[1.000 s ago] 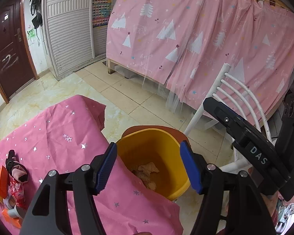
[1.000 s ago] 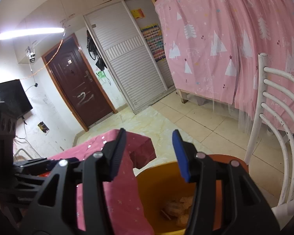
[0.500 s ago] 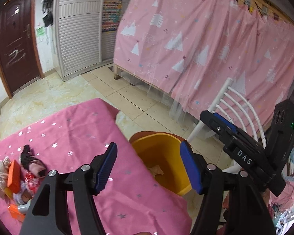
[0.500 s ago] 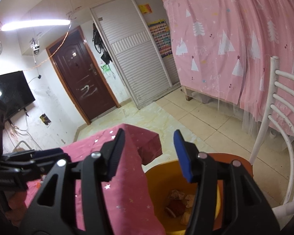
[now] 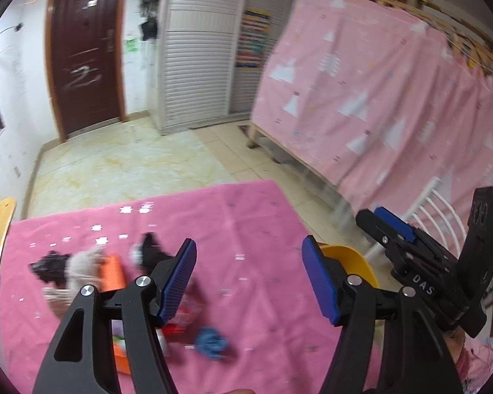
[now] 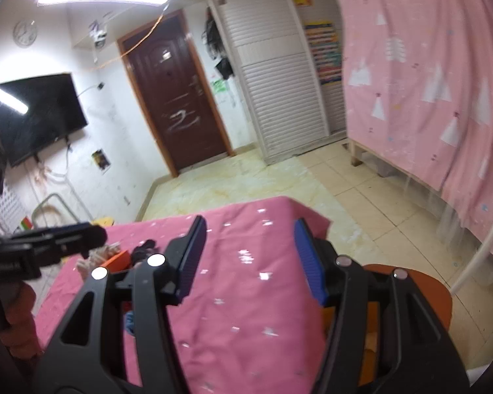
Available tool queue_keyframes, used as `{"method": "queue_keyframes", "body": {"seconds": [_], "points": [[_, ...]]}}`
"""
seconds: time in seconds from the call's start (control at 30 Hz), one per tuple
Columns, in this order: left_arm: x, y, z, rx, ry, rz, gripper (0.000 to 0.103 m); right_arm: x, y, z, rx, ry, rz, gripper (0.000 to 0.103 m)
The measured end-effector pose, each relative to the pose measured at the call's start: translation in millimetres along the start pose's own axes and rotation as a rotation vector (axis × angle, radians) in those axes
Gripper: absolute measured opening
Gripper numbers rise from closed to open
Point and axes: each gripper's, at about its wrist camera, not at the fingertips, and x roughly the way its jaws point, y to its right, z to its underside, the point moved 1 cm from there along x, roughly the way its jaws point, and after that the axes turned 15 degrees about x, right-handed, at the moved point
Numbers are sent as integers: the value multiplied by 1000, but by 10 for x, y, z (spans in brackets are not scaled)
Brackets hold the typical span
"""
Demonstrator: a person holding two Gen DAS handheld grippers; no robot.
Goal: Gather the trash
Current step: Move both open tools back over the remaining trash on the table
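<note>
A pile of trash lies on the pink starred tablecloth (image 5: 246, 229): an orange box (image 5: 110, 272), a beige fluffy wad (image 5: 79, 269), black scraps (image 5: 49, 267), a red wrapper (image 5: 180, 320) and a blue crumpled piece (image 5: 210, 343). My left gripper (image 5: 249, 282) hovers open above the cloth, right of the pile, nothing between its blue pads. The yellow bin (image 5: 348, 259) stands past the table's right edge. My right gripper (image 6: 248, 259) hangs over the cloth with its jaws opening and empty; the orange box (image 6: 116, 259) shows left of it.
A white chair (image 5: 440, 210) and a pink curtained bed (image 5: 394, 98) stand to the right. A brown stool seat (image 6: 424, 292) holds the bin. A dark door (image 6: 177, 105), a wall television (image 6: 36, 115) and open tiled floor (image 6: 246, 180) lie beyond the table.
Both grippers have swung left from above the yellow bin to over the tablecloth. The trash pile has come toward the middle of the left wrist view. The right jaws stand wider apart.
</note>
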Motion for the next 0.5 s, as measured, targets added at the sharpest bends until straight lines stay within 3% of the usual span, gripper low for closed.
{"method": "queue_keyframes", "body": {"seconds": [0.5], "points": [[-185, -1214, 369, -142, -55, -158, 64, 592, -972, 313, -153, -143, -73, 54]]}}
